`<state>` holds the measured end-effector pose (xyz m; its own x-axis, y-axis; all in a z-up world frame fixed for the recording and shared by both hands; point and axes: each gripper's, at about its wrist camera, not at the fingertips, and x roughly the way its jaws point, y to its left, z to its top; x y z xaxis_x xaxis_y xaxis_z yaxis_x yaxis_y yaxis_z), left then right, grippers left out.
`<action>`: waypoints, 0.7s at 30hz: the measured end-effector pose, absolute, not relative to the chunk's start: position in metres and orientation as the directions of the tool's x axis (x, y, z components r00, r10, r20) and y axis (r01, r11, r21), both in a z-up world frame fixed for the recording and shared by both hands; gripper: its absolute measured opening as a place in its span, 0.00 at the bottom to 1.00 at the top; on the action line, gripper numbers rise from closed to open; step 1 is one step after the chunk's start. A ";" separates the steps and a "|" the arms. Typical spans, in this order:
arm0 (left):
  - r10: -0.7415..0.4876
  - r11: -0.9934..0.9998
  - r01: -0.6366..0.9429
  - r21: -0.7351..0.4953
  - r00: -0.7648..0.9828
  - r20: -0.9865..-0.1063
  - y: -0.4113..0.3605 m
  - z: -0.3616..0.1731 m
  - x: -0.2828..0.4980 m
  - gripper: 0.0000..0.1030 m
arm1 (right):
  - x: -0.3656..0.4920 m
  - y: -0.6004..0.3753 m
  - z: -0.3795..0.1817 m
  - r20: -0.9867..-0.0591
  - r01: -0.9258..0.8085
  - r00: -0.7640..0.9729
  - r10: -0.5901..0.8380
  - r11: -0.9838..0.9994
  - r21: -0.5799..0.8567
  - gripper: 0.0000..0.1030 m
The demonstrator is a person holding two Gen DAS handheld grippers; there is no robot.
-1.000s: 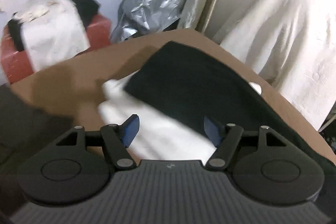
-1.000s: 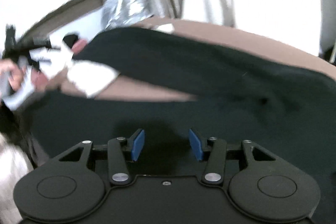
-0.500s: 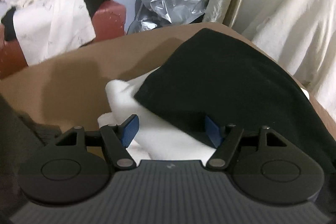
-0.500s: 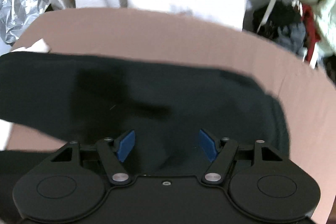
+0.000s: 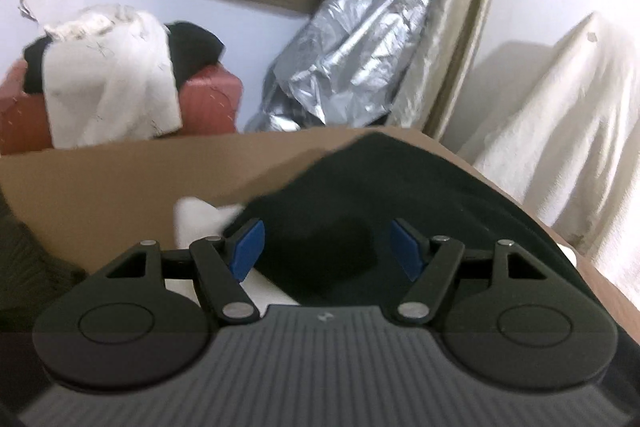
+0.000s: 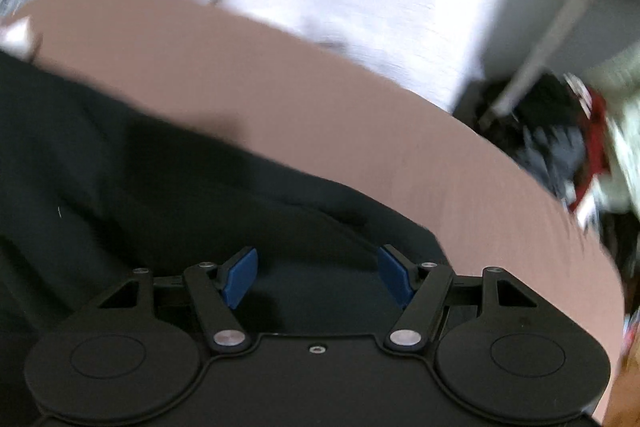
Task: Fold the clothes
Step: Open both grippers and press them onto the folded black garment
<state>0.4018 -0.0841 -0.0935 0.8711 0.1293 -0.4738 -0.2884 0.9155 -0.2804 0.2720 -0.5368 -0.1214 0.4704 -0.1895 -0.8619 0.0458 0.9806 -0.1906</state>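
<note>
Below both tools, a black garment [image 5: 400,195] lies spread on the brown counter [image 5: 120,179]; left hand-held gripper [image 5: 328,251] hangs over its edge beside white cloth [image 5: 200,219], jaws apart, empty; right hand-held gripper [image 6: 316,275], jaws just widened, holds nothing above the garment's end.

The left gripper [image 5: 328,249] tilts gently downward, its blue pads spread apart, nothing pinched. The right gripper [image 6: 318,277], apparently angled steeper through the blur, has just been opening, nothing gripped.
</note>
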 end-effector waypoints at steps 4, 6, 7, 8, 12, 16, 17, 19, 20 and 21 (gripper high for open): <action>0.167 0.951 -0.267 -0.157 0.869 -0.466 -0.110 -0.099 0.405 0.67 | 0.294 -0.514 -0.163 -0.862 -0.147 0.458 -0.219 0.937 -0.316 0.70; 0.170 0.964 -0.243 -0.107 0.874 -0.455 -0.119 -0.100 0.403 0.67 | 0.302 -0.515 -0.182 -0.862 -0.142 0.450 -0.234 0.934 -0.328 0.72; 0.168 0.968 -0.233 -0.092 0.877 -0.450 -0.123 -0.100 0.401 0.67 | 0.303 -0.519 -0.182 -0.860 -0.098 0.461 -0.218 0.951 -0.293 0.72; 0.160 0.970 -0.223 -0.093 0.881 -0.446 -0.126 -0.099 0.400 0.67 | 0.304 -0.522 -0.181 -0.858 -0.057 0.473 -0.202 0.964 -0.258 0.71; 0.135 0.972 -0.206 -0.117 0.887 -0.442 -0.130 -0.099 0.397 0.68 | 0.289 -0.517 -0.162 -0.826 0.024 0.534 -0.179 0.980 -0.197 0.24; 0.100 0.975 -0.175 -0.137 0.896 -0.433 -0.132 -0.096 0.390 0.68 | 0.274 -0.511 -0.126 -0.688 0.205 0.648 -0.327 0.945 -0.256 0.19; 0.090 0.975 -0.169 -0.148 0.898 -0.432 -0.132 -0.094 0.388 0.68 | 0.271 -0.511 -0.118 -0.649 0.260 0.665 -0.368 0.930 -0.261 0.19; 0.078 0.977 -0.155 -0.143 0.896 -0.438 -0.133 -0.094 0.386 0.68 | 0.275 -0.500 -0.128 -0.648 0.265 0.639 -0.415 0.909 -0.322 0.19; 0.073 0.980 -0.147 -0.136 0.893 -0.443 -0.134 -0.094 0.385 0.69 | 0.277 -0.495 -0.133 -0.646 0.266 0.625 -0.439 0.897 -0.352 0.19; 0.068 0.982 -0.139 -0.129 0.891 -0.448 -0.135 -0.094 0.384 0.70 | 0.279 -0.490 -0.138 -0.643 0.268 0.611 -0.462 0.885 -0.381 0.20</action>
